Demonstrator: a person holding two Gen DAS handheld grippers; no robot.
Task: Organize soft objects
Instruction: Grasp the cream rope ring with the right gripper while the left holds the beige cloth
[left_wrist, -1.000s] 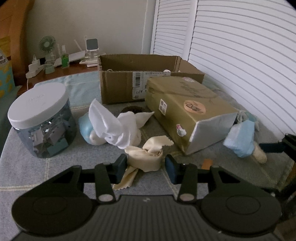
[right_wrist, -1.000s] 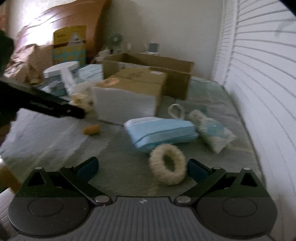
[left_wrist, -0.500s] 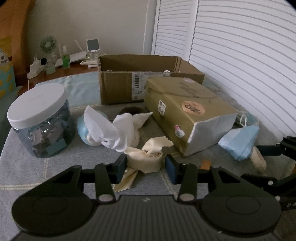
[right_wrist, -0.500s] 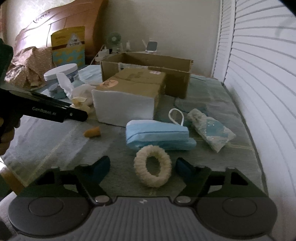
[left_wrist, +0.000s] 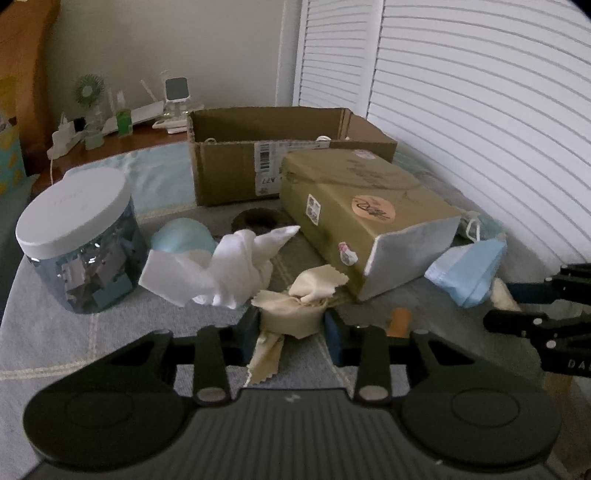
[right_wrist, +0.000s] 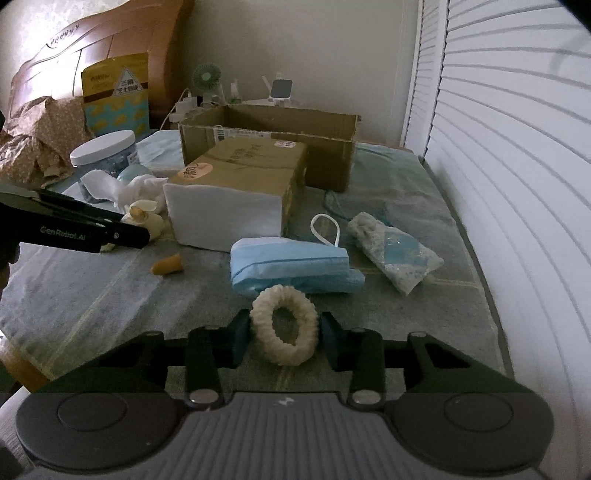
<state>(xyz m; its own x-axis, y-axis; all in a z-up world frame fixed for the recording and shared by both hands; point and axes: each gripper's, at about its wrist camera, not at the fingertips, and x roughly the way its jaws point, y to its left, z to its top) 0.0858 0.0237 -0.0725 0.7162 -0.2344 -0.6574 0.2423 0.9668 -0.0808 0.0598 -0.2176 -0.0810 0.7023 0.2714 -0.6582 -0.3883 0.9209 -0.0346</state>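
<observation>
Jaws closing, my left gripper (left_wrist: 290, 332) clamps the cream cloth (left_wrist: 291, 314) at lower centre; my right gripper (right_wrist: 282, 332) squeezes the fuzzy scrunchie (right_wrist: 284, 325), also closing.

"GenRobot.AI" on left tongs (right_wrist: 122, 230), "A77" on cardboard box (left_wrist: 236, 173) label

left gripper (left_wrist: 291, 330) angled downward, fingers (left_wrist: 248, 334) closing, pads pressed on cream cloth (left_wrist: 291, 317) | right gripper (right_wrist: 282, 334) angled downward, fingers (right_wrist: 238, 338) closing, pads at both sides of fuzzy ring (right_wrist: 284, 328)
</observation>
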